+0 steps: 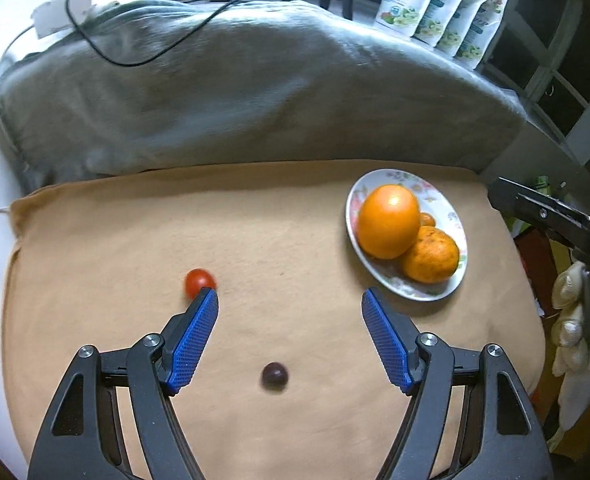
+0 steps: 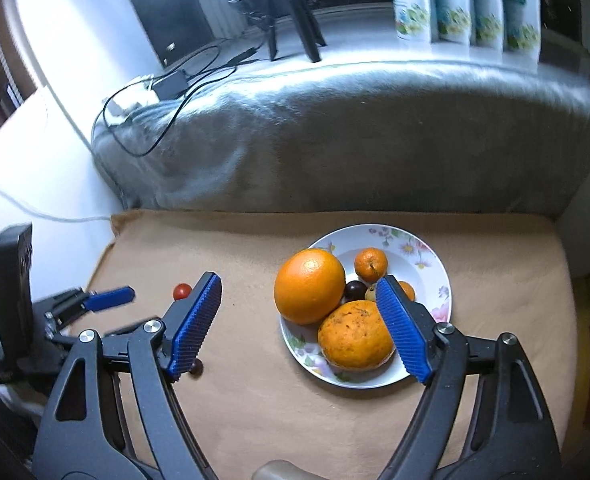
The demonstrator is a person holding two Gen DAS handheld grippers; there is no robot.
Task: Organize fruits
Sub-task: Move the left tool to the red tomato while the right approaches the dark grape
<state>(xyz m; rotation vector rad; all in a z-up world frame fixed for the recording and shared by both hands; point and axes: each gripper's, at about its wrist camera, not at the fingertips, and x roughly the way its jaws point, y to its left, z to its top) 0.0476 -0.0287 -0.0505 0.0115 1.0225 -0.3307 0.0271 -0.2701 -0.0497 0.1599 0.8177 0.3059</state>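
A floral plate [image 1: 449,290] [image 2: 435,268] on the tan cloth [image 1: 95,260] holds a large smooth orange [image 1: 389,222] [image 2: 309,286], a rough orange [image 1: 431,256] [image 2: 355,336], a small mandarin [image 2: 371,265], a dark grape [image 2: 355,290] and small fruit partly hidden. A red cherry tomato [image 1: 199,280] [image 2: 181,291] and a dark grape [image 1: 274,376] [image 2: 195,367] lie loose on the cloth. My left gripper [image 1: 289,300] is open and empty above the cloth, the loose grape between its fingers. My right gripper [image 2: 298,286] is open and empty over the plate.
A grey blanket-covered cushion [image 1: 235,92] [image 2: 355,140] rises behind the cloth with black cables [image 1: 143,52] on it. Several white pouches [image 1: 439,4] [image 2: 463,0] stand at the back right. A tripod [image 2: 295,12] stands behind. The cloth ends at the left and right.
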